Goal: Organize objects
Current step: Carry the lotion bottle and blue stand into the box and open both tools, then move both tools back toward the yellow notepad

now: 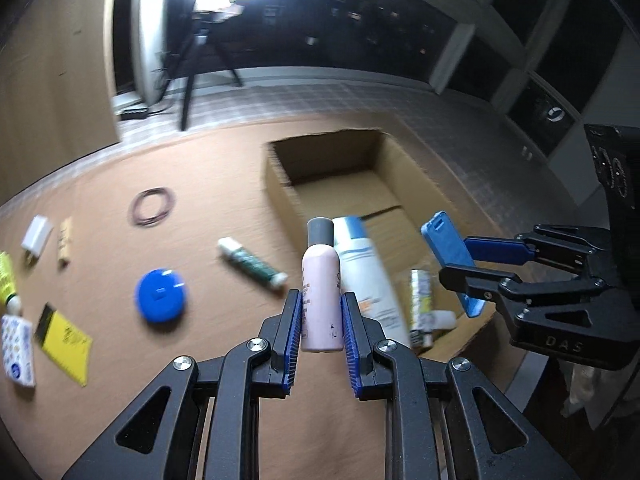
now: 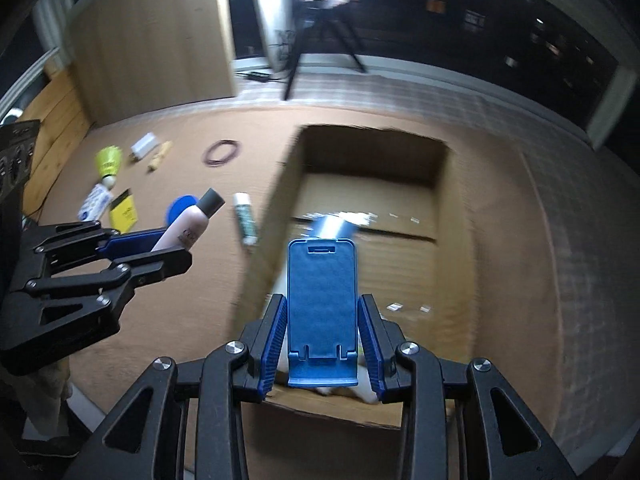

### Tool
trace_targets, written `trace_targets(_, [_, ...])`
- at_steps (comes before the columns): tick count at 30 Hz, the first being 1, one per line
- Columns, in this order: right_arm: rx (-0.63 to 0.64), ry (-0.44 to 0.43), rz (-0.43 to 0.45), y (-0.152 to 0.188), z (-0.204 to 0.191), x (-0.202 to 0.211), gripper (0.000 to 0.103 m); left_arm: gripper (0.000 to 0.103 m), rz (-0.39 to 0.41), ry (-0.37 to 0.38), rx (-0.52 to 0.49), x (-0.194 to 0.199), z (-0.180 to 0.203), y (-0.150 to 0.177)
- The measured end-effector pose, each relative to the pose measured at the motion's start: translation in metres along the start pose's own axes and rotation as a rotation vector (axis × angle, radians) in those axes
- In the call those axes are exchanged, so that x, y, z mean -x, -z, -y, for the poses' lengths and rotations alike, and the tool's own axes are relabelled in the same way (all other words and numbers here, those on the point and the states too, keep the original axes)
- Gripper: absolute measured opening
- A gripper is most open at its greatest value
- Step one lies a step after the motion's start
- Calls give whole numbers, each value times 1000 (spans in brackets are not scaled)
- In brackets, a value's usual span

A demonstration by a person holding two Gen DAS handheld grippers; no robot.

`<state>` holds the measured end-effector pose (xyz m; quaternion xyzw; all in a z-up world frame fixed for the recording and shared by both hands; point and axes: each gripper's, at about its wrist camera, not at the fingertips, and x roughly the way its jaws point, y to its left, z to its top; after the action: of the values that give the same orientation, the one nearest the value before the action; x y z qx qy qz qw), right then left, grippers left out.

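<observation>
My left gripper (image 1: 320,314) is shut on a pink bottle (image 1: 321,292) with a grey cap, held just left of an open cardboard box (image 1: 280,196); it also shows in the right wrist view (image 2: 186,234). My right gripper (image 2: 322,342) is shut on a blue phone stand (image 2: 322,292), held above the near end of the box (image 2: 456,200); the stand also shows in the left wrist view (image 1: 450,248). In the box lie a white and blue bottle (image 1: 366,276) and a small yellow-green tube (image 1: 420,292).
On the brown table left of the box lie a green and white tube (image 1: 252,264), a blue round lid (image 1: 160,294), a ring of rubber bands (image 1: 152,206), a white charger (image 1: 36,236), a yellow card (image 1: 66,342) and a tissue pack (image 1: 16,350). A tripod (image 1: 192,76) stands behind.
</observation>
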<state>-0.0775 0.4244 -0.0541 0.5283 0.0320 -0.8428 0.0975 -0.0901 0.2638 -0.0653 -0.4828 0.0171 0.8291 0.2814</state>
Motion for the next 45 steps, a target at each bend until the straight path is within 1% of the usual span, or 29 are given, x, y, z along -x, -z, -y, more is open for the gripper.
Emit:
trace_targets(7, [-71, 12, -14, 10, 37, -6, 33, 21, -38, 33, -46, -32, 40, -10])
trace_targets(11, [-89, 17, -17, 13, 48, -9, 33, 21, -48, 37, -54, -38, 49, -10])
trace_targets(14, [-106, 6, -10, 14, 53, -9, 33, 21, -54, 42, -54, -41, 51, -10])
trace_targets(15, [-112, 9, -4, 14, 54, -8, 35, 21, -56, 47, -51, -41, 52, -10])
trace_targets(18, [-120, 16, 11, 12, 54, -6, 46, 26, -57, 52, -40, -38, 48, -11])
trace_targets(21, [-121, 9, 18, 10, 51, -5, 47, 27, -53, 43, -39, -35, 44, -10])
trace_targets(28, [-104, -33, 19, 5, 35, -8, 48, 26, -42, 19, 0, -22, 19, -7])
trace_targets(32, [-79, -47, 34, -1, 18, -7, 48, 27, -34, 0, 28, -11, 1, -3])
trace_targets(39, [-23, -96, 63, -18, -24, -9, 48, 27, -23, -53, 97, 15, -45, 15])
trace_targets(45, [40, -142, 80, -30, -67, -17, 49, 30, -7, -102, 182, 41, -97, 37])
